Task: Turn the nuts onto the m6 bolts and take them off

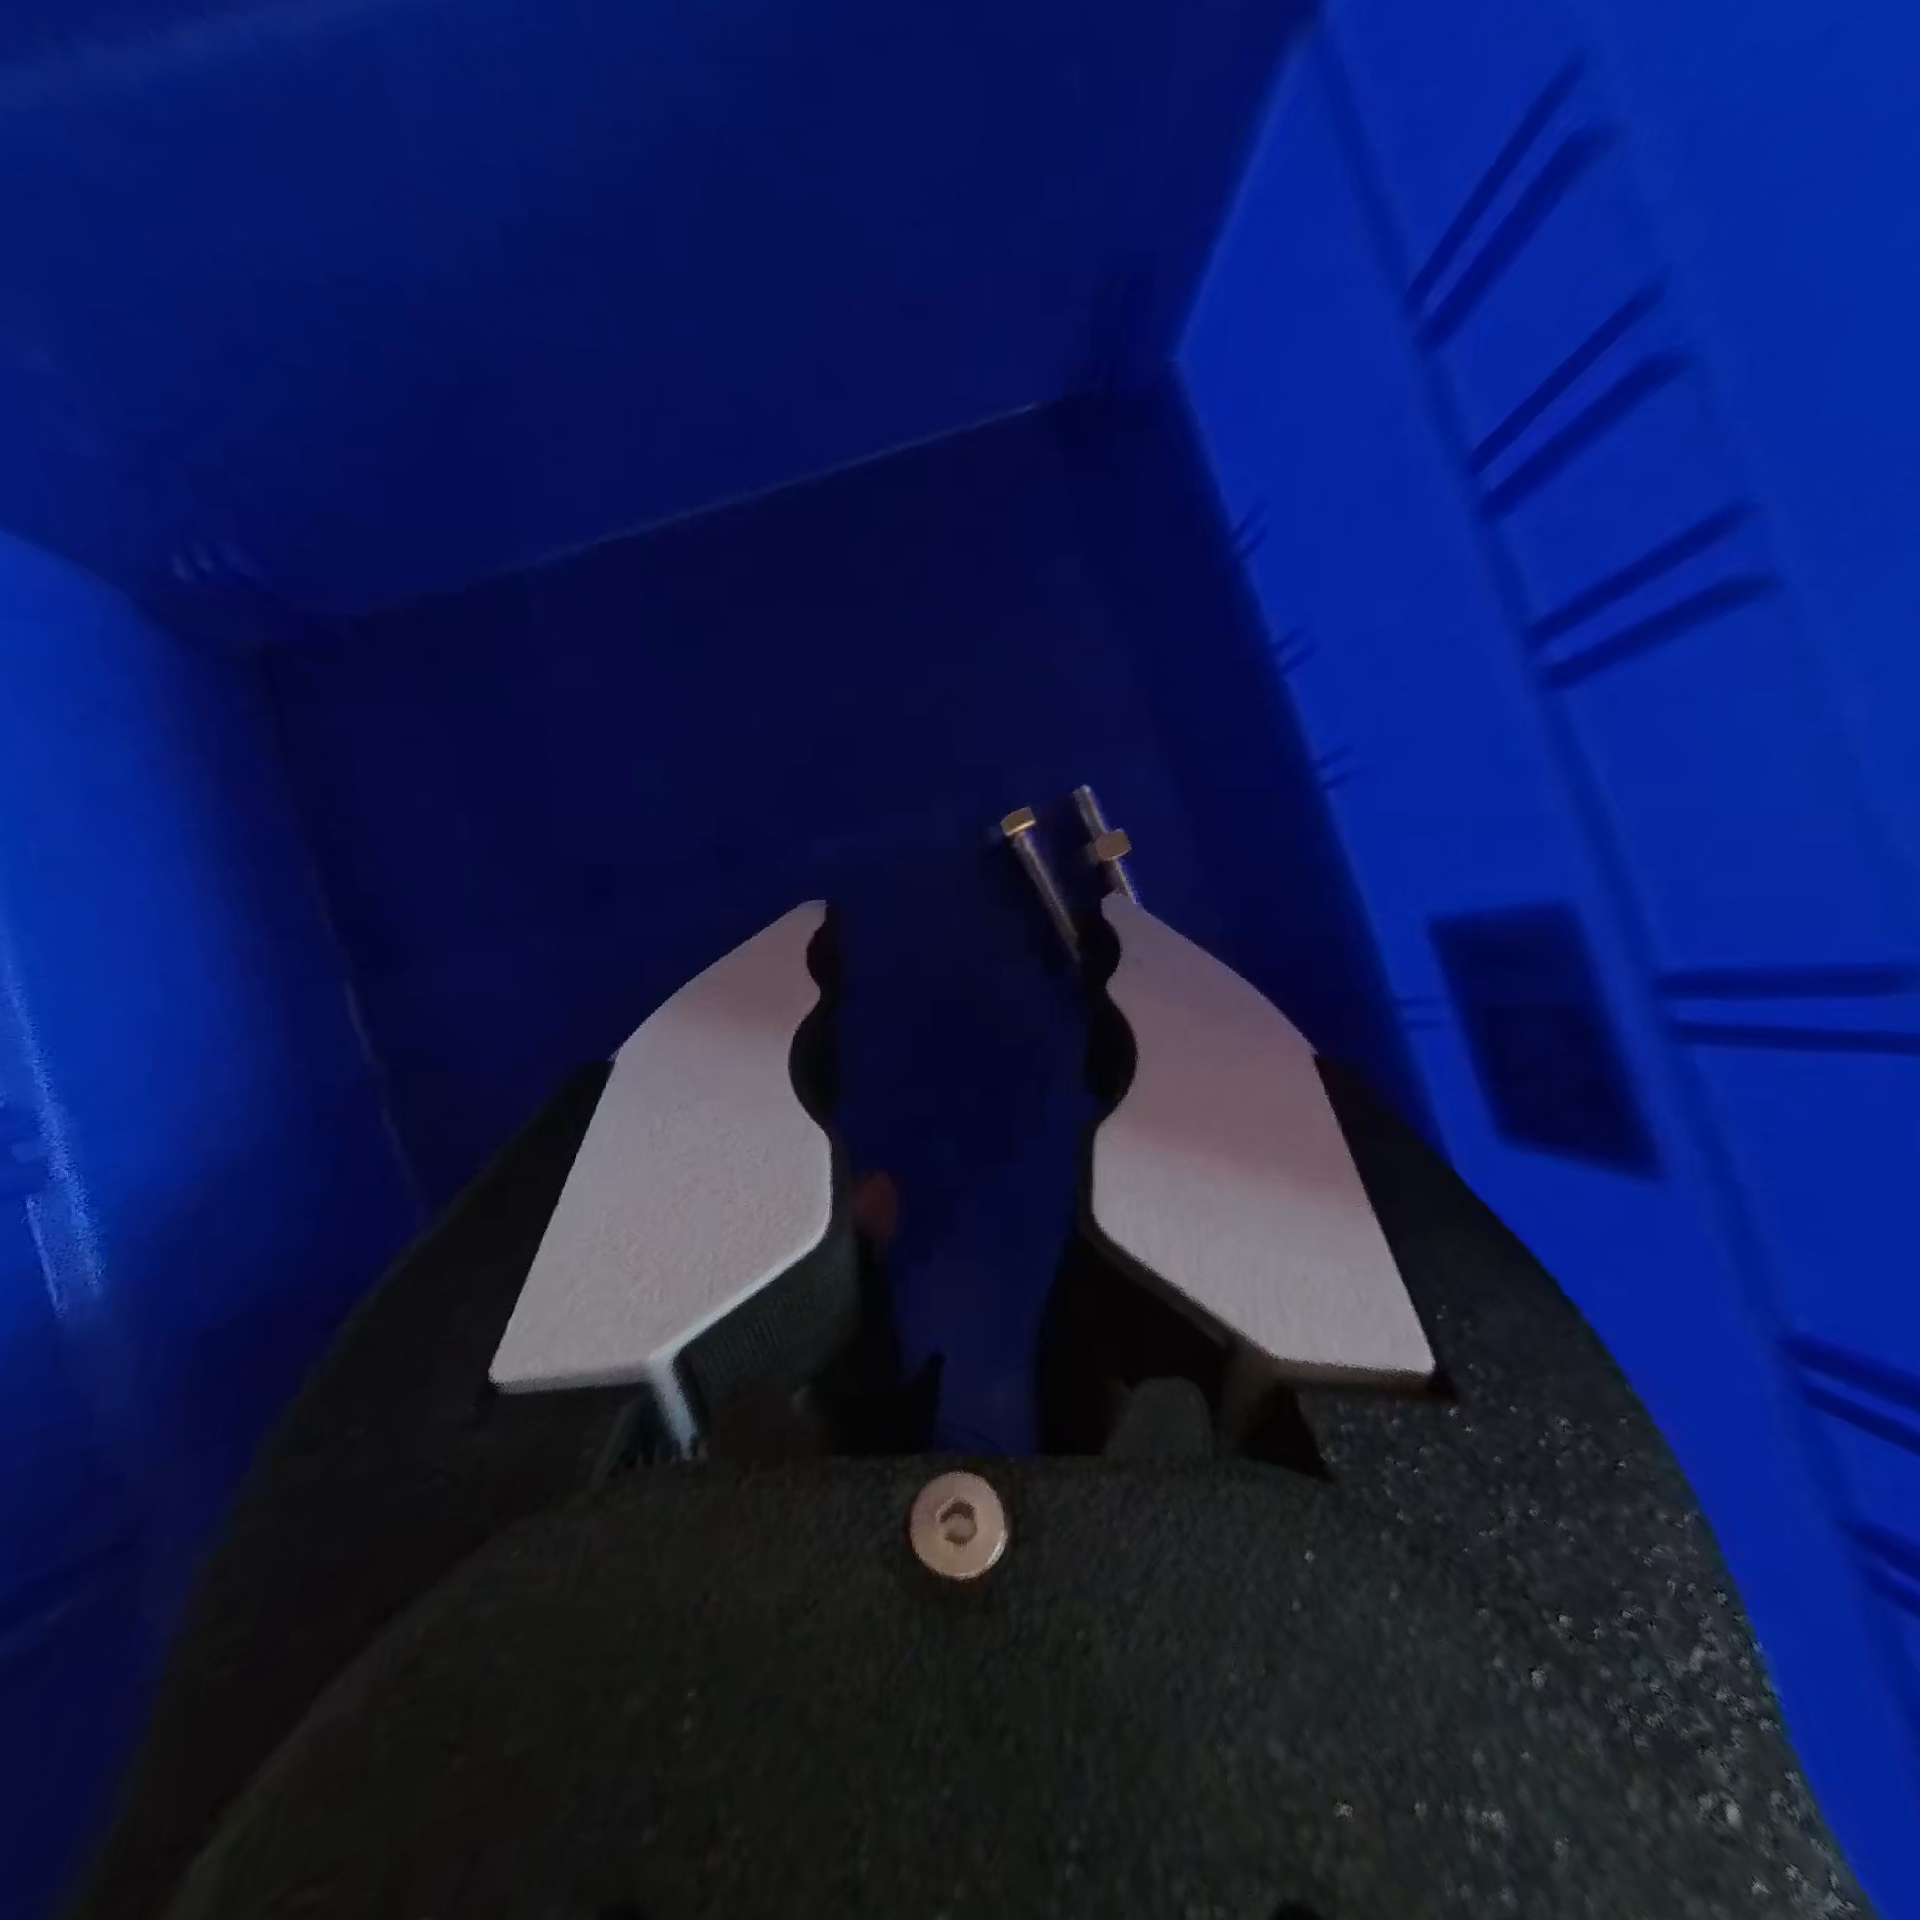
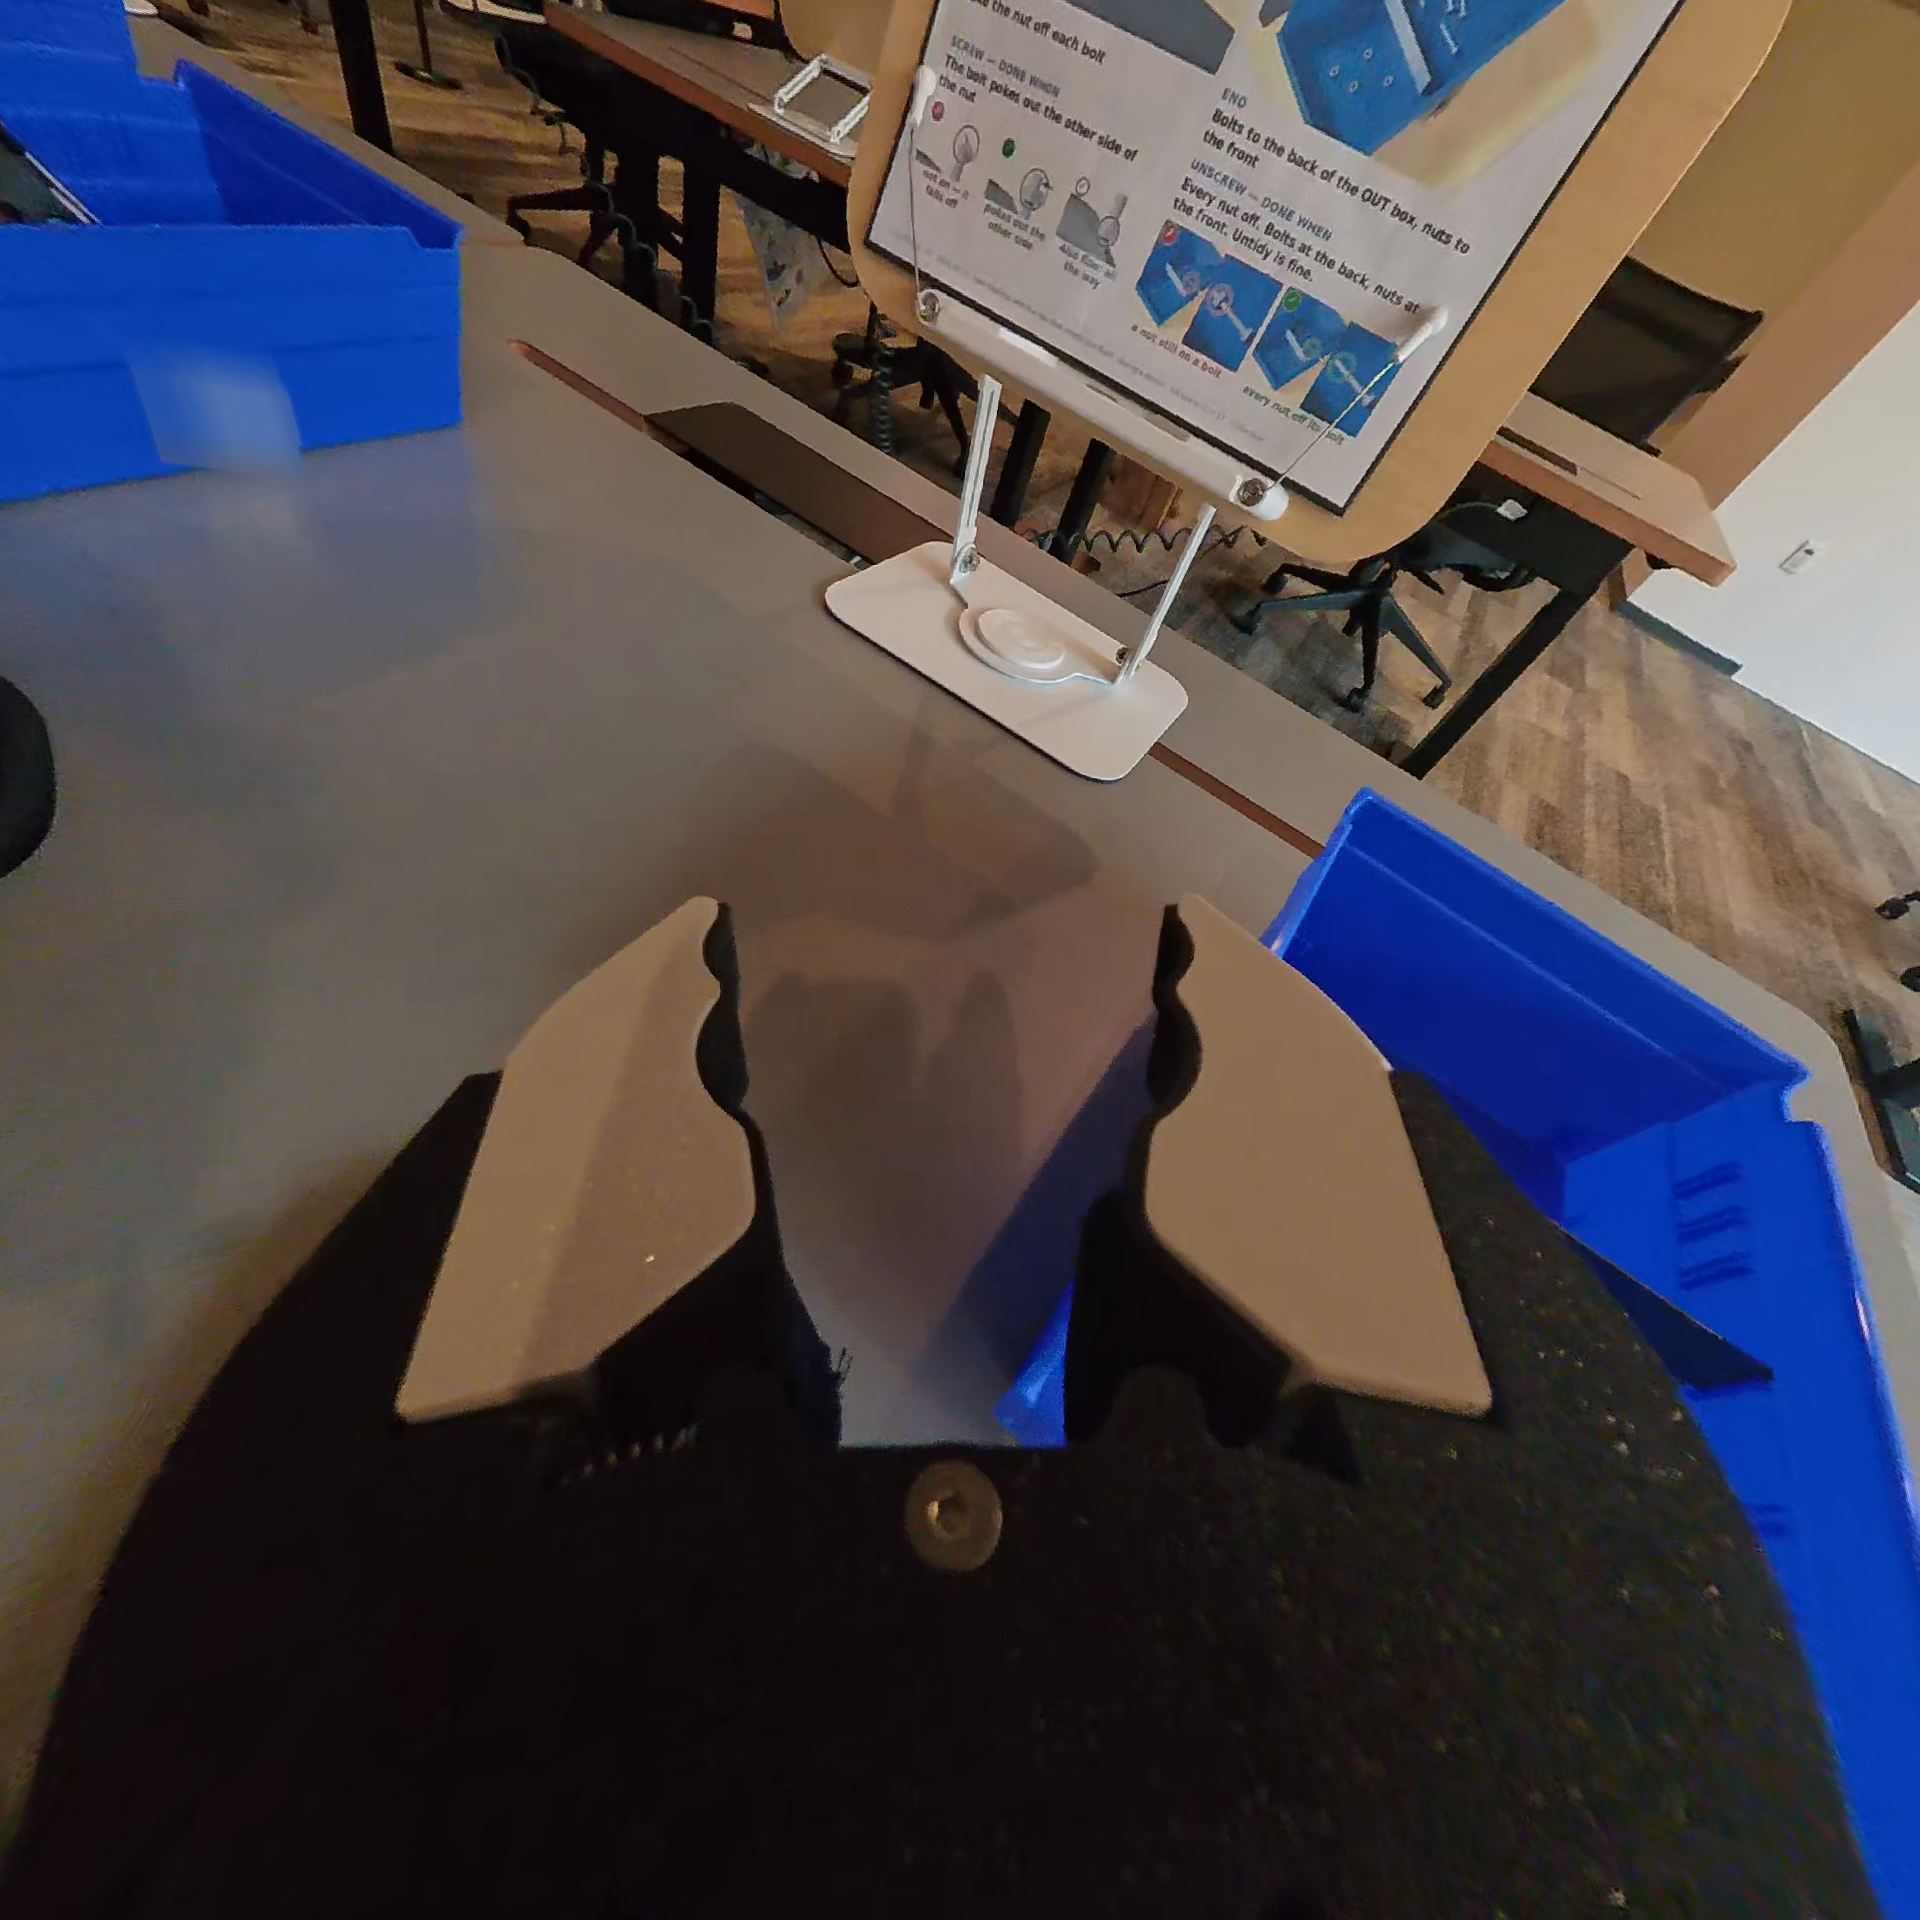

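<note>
You've got two thin silver bolts (image 1: 1044,894) lying side by side, close together, on the floor of the blue bin (image 1: 727,727). The left one shows a brass-coloured hex end at its far tip, and the right one has a brass-coloured nut (image 1: 1110,849) partway along its shaft.

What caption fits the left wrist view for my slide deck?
Open tongs reach into a blue bin toward two bolts, a brass nut on one.

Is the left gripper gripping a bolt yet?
No: the left gripper is open inside the blue bin, the two bolts lying beyond its fingertips.
</note>
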